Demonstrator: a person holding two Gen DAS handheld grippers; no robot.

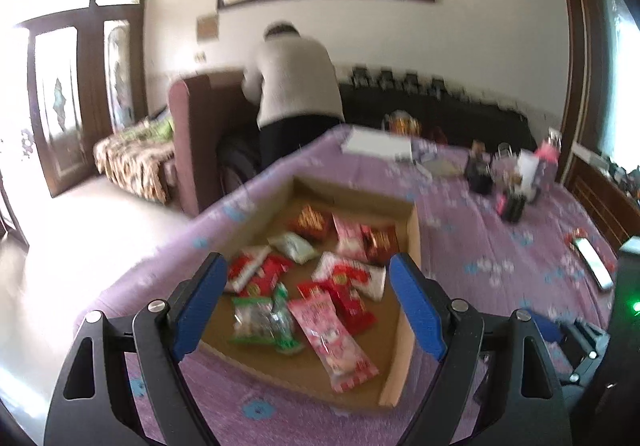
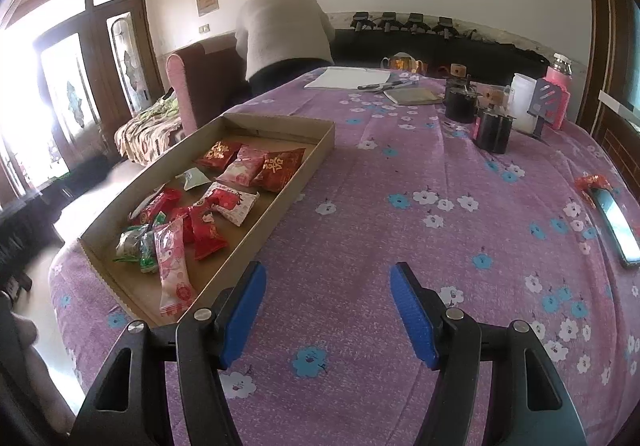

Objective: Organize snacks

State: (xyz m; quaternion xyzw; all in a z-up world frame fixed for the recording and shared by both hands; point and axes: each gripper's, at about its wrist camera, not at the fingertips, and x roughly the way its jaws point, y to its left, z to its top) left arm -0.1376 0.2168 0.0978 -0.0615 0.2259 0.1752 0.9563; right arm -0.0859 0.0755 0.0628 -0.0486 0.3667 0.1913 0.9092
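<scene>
Item: cardboard tray (image 2: 316, 150), at your ten o'clock on the purple flowered tablecloth (image 2: 400, 246), held the snack packets (image 2: 200, 214) loose: red, pink, green and white.

Your left gripper (image 1: 308, 300) hung over the tray, jaws apart, nothing between them.

Your right gripper (image 2: 328, 310) stood over bare cloth, jaws apart, empty.

One red wrapper (image 2: 592, 182) lay at two o'clock, touching a phone (image 2: 616, 226).

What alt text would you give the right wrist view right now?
The open, empty right gripper hovers over a purple flowered tablecloth, beside a shallow cardboard box of wrapped snacks at its left. A phone lies near the right edge, with cups and jars farther back.
</scene>
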